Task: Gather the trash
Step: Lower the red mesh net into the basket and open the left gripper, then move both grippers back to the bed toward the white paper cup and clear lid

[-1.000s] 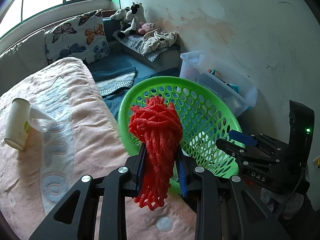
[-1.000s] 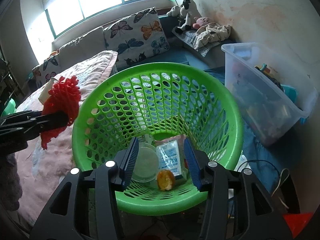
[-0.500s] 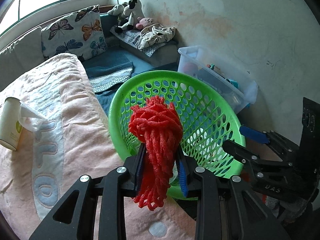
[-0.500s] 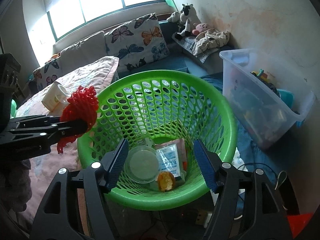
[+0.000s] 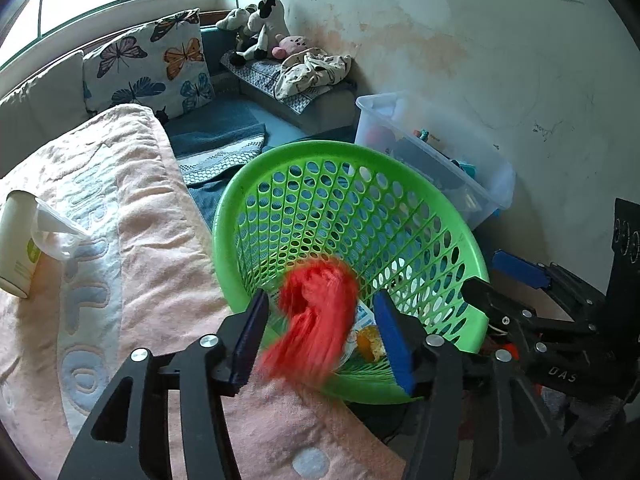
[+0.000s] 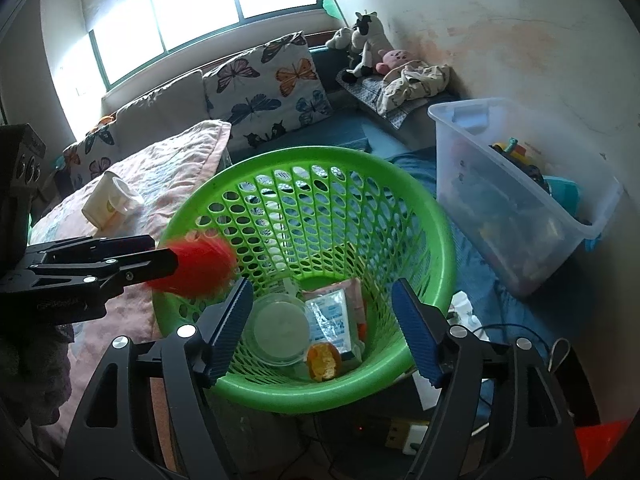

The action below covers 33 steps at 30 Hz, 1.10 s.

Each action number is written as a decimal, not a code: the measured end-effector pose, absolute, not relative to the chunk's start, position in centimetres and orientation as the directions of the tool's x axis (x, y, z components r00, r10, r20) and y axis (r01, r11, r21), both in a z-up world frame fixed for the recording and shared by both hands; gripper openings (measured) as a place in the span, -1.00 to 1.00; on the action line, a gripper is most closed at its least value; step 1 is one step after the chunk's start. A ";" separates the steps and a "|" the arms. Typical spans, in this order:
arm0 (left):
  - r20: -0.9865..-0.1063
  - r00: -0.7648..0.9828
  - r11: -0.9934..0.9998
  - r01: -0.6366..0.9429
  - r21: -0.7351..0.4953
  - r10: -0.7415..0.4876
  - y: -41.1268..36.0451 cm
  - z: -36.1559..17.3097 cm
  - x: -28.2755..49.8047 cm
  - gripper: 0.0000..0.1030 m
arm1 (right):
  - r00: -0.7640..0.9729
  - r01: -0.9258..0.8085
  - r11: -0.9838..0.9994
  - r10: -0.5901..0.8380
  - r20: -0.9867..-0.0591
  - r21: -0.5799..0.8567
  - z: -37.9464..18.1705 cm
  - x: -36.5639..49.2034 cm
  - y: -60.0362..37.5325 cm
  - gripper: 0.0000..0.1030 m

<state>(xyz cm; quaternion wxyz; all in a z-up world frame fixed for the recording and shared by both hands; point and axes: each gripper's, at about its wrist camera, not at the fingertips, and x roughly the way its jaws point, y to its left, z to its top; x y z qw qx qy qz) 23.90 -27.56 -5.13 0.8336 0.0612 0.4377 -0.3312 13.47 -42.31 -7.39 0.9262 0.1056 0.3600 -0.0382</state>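
red stringy mesh bundle point(image 5: 316, 316), blurred, hung untouched between opening left gripper point(image 5: 320, 332) jaws over perforated green plastic basket point(image 5: 440, 216).

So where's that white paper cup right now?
The white paper cup lies on its side on the pink blanket, left of the green plastic basket in both views.

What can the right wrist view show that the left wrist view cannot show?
Only the right wrist view shows the window and the round clear lid in the basket. Only the left wrist view shows the blue pads of the left gripper, jaws opening, clear of the blurred red bundle. Both show the green basket, paper cup and orange peel.
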 end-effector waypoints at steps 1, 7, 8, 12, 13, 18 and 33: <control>-0.769 0.403 0.773 0.607 -0.181 -0.497 -27.5 -5.1 23.8 0.12 | 0.738 0.148 0.975 0.004 -0.675 0.168 -7.4 13.5 -42.3 0.42; -0.759 0.440 0.783 0.605 -0.144 -0.479 -26.6 -4.5 23.4 0.13 | 0.741 0.134 0.976 0.016 -0.671 0.172 -7.1 13.4 -42.0 0.43; -0.757 0.447 0.788 0.599 -0.143 -0.477 -26.3 -4.4 23.5 0.13 | 0.743 0.128 0.976 0.022 -0.669 0.174 -6.9 13.5 -41.9 0.44; -0.755 0.468 0.810 0.570 -0.139 -0.459 -24.6 -4.1 23.8 0.13 | 0.748 0.109 0.979 0.034 -0.663 0.172 -6.4 13.8 -40.9 0.46; -0.753 0.474 0.814 0.565 -0.136 -0.455 -24.1 -4.0 23.8 0.13 | 0.748 0.104 0.979 0.039 -0.662 0.174 -6.3 13.9 -40.7 0.46; -0.744 0.512 0.843 0.524 -0.126 -0.429 -21.0 -3.4 24.1 0.14 | 0.747 0.051 0.982 0.083 -0.660 0.181 -5.7 14.9 -38.7 0.46; -0.732 0.627 0.947 0.313 -0.077 -0.267 -10.5 -2.5 29.0 0.16 | 0.730 -0.123 0.983 0.184 -0.658 0.138 -3.5 19.3 -31.2 0.47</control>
